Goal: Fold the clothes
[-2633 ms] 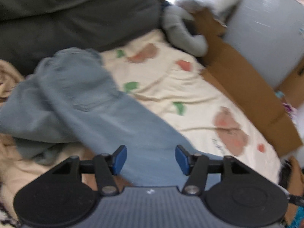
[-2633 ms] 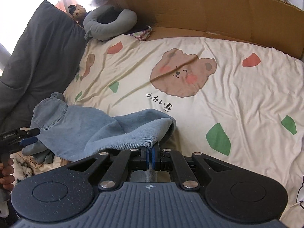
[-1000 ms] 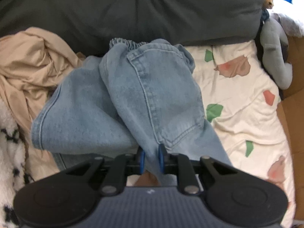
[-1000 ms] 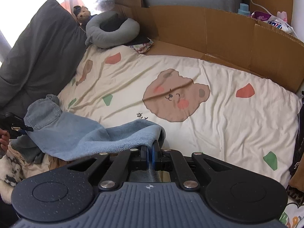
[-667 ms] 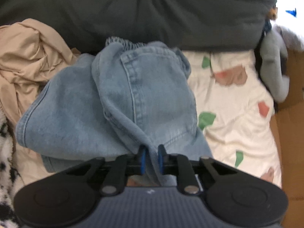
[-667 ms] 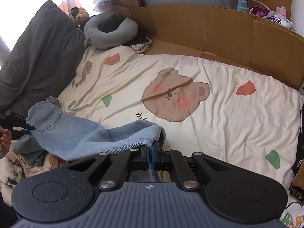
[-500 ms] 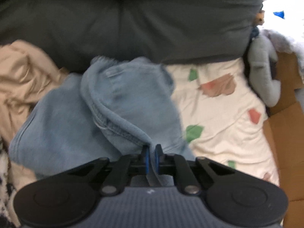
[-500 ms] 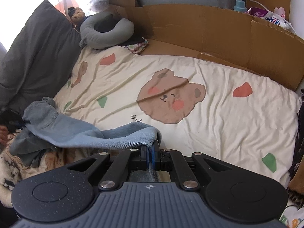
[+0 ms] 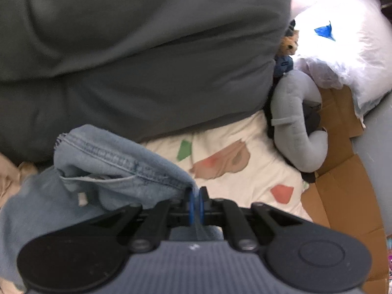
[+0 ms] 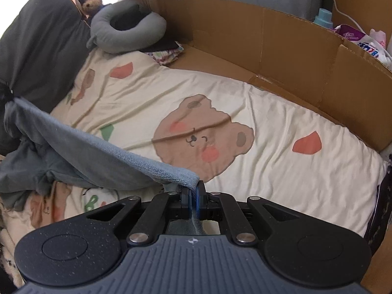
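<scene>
Both grippers pinch the jeans (image 10: pixel 103 156) edges above the open bedsheet (image 10: pixel 281 127).

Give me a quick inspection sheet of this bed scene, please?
Surface: cream bedsheet with bear print, wrinkled.
Job's things: light blue denim jeans, stretched between both grippers, partly lifted off the sheet.
Clutter: beige garment at the left edge; grey U-shaped neck pillow; small brown plush toy.
Grippers: left gripper and right gripper both shut on the jeans.
Cables: white cord behind the cardboard.
Surroundings: brown cardboard wall; dark grey pillow.
</scene>
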{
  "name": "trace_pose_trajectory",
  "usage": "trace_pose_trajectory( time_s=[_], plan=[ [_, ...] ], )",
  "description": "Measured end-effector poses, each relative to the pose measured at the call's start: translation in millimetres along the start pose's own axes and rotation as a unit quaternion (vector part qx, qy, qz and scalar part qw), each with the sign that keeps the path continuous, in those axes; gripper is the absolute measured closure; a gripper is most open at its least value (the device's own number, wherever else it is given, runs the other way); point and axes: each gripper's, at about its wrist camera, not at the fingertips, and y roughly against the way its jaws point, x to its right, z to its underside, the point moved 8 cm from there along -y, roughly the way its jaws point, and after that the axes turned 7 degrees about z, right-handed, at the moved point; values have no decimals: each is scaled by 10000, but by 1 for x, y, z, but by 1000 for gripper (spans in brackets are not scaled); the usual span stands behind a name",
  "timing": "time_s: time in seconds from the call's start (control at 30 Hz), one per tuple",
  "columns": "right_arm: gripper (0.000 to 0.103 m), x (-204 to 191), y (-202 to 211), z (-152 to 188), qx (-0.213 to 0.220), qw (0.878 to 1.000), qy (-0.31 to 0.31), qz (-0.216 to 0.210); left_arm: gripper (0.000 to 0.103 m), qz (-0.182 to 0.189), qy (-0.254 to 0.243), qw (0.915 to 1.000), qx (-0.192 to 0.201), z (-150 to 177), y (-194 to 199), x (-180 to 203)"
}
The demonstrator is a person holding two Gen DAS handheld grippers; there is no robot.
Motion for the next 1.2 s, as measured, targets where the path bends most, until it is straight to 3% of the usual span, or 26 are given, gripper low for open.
trace_pose_trajectory(
  time_s=[0.57,0.73,0.9,1.0,1.03,1.07,1.1,1.13,1.2],
  plan=[
    [102,31,-60,-66,-118,9982,403,436,98,-204,-382,9989,177,-33,-70,76],
    [102,36,-78,-80,-123,9971,495,564,98,-242,-389,9987,215,-38,-87,84],
    [101,41,-97,-97,-98,9961,463,751,96,-355,-96,9993,51,-42,-105,87],
    [98,52,-110,-103,-80,9965,137,823,77,-519,-25,9986,60,-43,-108,85],
    [87,55,-112,-103,-52,9971,19,757,57,-558,-70,9984,85,-43,-107,85],
    [79,57,-113,-102,-15,9973,-53,728,48,-540,-135,9984,87,-42,-105,85],
    [68,60,-113,-100,35,9972,-61,751,48,-523,-200,9984,90,-41,-103,85],
    [63,63,-112,-97,83,9967,-63,801,48,-509,-263,9983,85,-40,-101,85],
    [63,72,-108,-91,138,9959,-143,878,48,-507,-368,9980,21,-36,-96,83]
  ],
)
